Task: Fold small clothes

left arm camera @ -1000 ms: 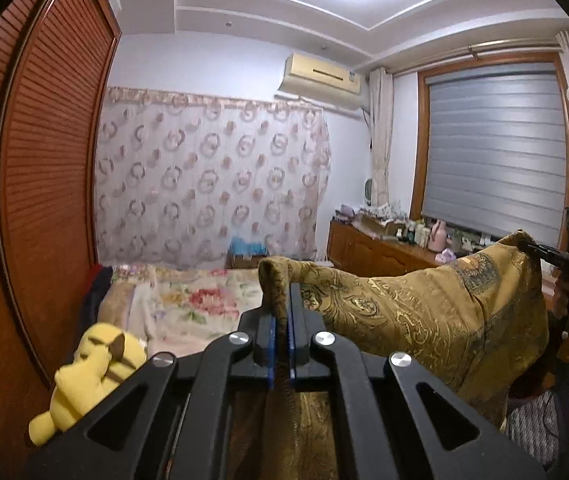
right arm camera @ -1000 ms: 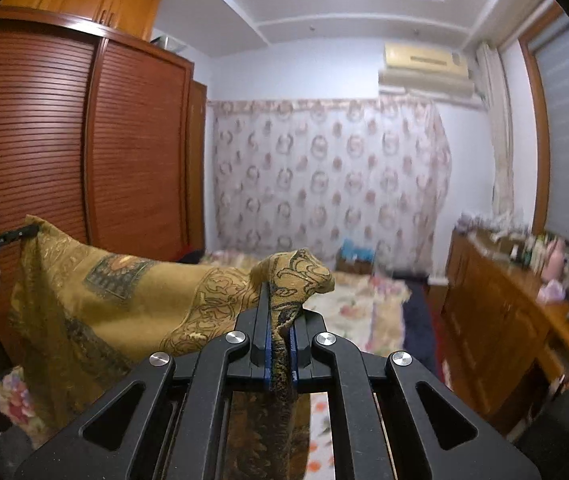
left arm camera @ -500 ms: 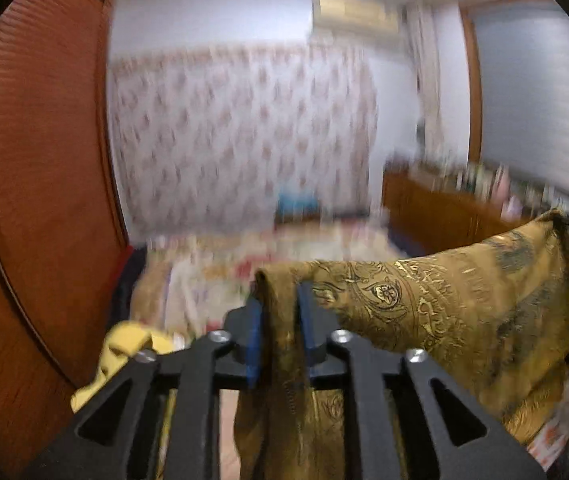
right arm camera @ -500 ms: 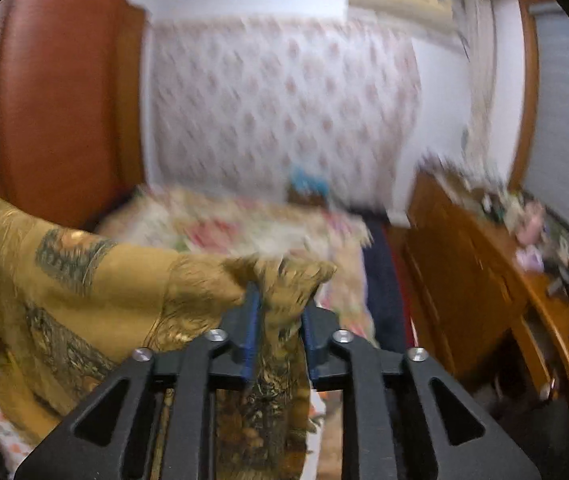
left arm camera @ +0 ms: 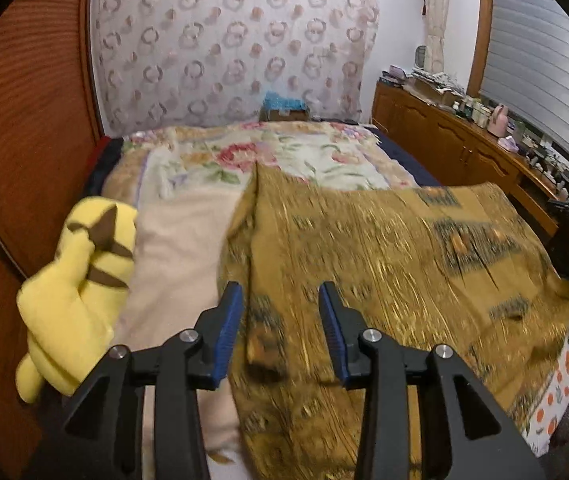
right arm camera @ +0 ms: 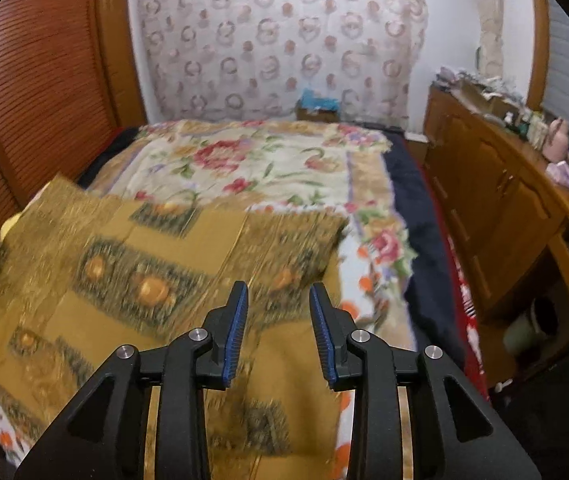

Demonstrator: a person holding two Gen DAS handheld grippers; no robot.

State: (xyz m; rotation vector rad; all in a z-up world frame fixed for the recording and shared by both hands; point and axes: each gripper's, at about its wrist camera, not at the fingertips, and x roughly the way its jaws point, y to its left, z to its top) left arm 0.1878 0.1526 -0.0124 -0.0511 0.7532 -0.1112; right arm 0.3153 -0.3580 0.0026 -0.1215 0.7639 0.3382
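The left gripper (left arm camera: 280,292) hangs over the near end of the bed, its blue-padded jaws parted and gripping nothing; they have just been opening, and the gold patterned cloth (left arm camera: 384,264) lies under the gap rather than pinched in it. The right gripper (right arm camera: 278,292) is the same: jaws released, just opened, with the cloth (right arm camera: 132,280) beneath and between the pads but not pressed by them.

The gold cloth is spread over the near part of the bed, on top of the floral bedspread (left arm camera: 284,152). Its surface is blurred, so the pattern reads only as dark rectangular panels with orange spots on ochre. In the left wrist view a lengthwise crease or folded edge seems to run along the cloth's left side, though the blur makes this uncertain. Its far edge stops well short of the head of the bed.

Just beside the cloth, on its left in the left wrist view, lies a pale pink blanket (left arm camera: 180,248), and beyond that edge a yellow plush toy (left arm camera: 76,288) with brown markings sits against the louvred wooden wardrobe (left arm camera: 24,112).

Past the cloth the floral bedspread (right arm camera: 268,160) runs to a curtain with ring motifs (right arm camera: 284,40). Right of the bed stands a wooden sideboard (right arm camera: 496,200) crowded with small bottles.
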